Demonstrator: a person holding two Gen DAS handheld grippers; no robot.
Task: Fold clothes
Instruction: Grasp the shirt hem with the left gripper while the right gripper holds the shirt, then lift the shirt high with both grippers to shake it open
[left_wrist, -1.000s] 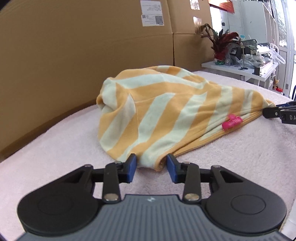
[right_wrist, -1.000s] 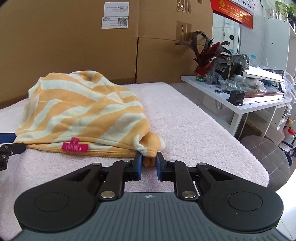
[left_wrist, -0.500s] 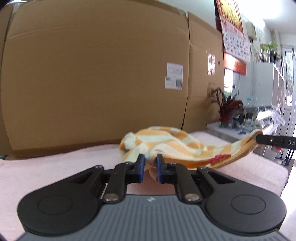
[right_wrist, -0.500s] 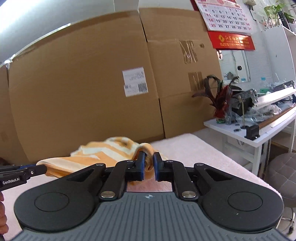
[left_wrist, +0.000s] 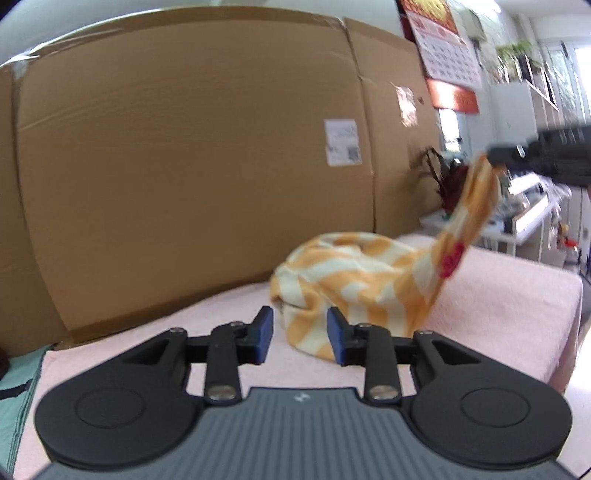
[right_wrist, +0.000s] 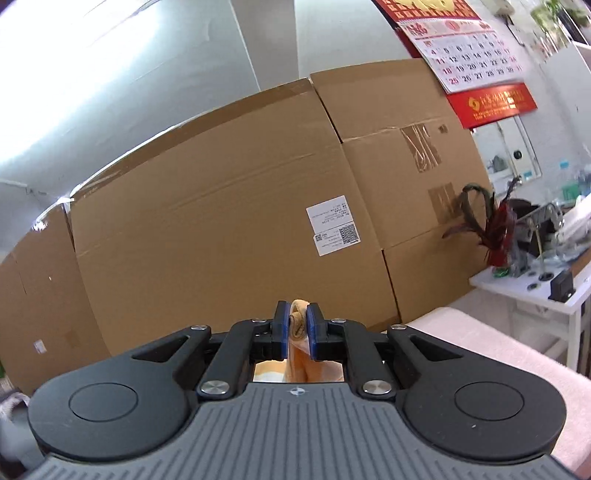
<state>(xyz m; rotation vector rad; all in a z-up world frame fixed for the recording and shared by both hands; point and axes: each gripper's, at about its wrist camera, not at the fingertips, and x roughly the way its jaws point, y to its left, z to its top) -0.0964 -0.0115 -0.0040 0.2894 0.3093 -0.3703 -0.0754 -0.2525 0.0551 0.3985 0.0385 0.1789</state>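
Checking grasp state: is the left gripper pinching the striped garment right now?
No. In the left wrist view the left gripper has jaws opening with nothing pinched; the striped garment lies beyond its pads.

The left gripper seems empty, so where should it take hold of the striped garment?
Probably the near bottom edge of the striped garment, approached level from the front: that edge lies bunched just ahead of the opening left gripper, while the right gripper lifts the far corner.

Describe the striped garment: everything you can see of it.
The striped garment is soft knit-looking cloth with orange and cream diagonal bands and a small pink tag. Most lies crumpled on the pink towel-covered surface. One corner is pulled up, pinched in the right gripper. The left gripper is opening, its pads clear of the cloth.
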